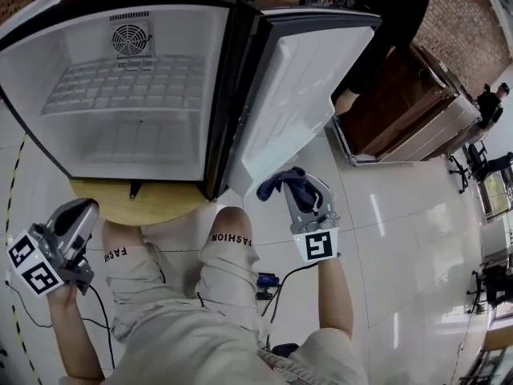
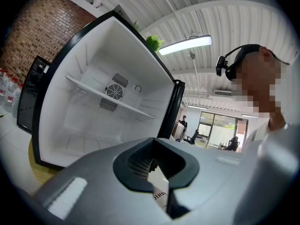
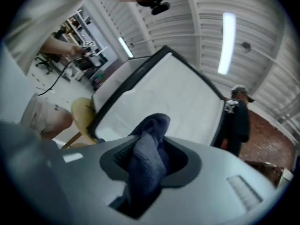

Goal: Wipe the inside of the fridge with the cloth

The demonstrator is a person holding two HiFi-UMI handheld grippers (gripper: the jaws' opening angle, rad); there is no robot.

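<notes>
The small fridge (image 1: 120, 127) stands open, its white inside showing a wire shelf (image 1: 120, 87) and a round fan (image 1: 128, 38). Its door (image 1: 296, 79) swings out to the right. My right gripper (image 1: 307, 189) hangs in front of the door's lower edge, shut on a bunched dark blue cloth (image 1: 280, 184). In the right gripper view the cloth (image 3: 147, 156) fills the gap between the jaws of that gripper (image 3: 150, 168). My left gripper (image 1: 80, 213) is held low at the left, below the fridge, shut with nothing in it. The left gripper view looks into the fridge (image 2: 108, 107).
The fridge rests on a round wooden table (image 1: 136, 200). My knees are right below it. A person in black (image 1: 377, 6) stands by a wooden cabinet (image 1: 409, 111) at the upper right. Cables (image 1: 272, 283) lie on the white tiled floor. Water bottles (image 2: 7, 90) stand left of the fridge.
</notes>
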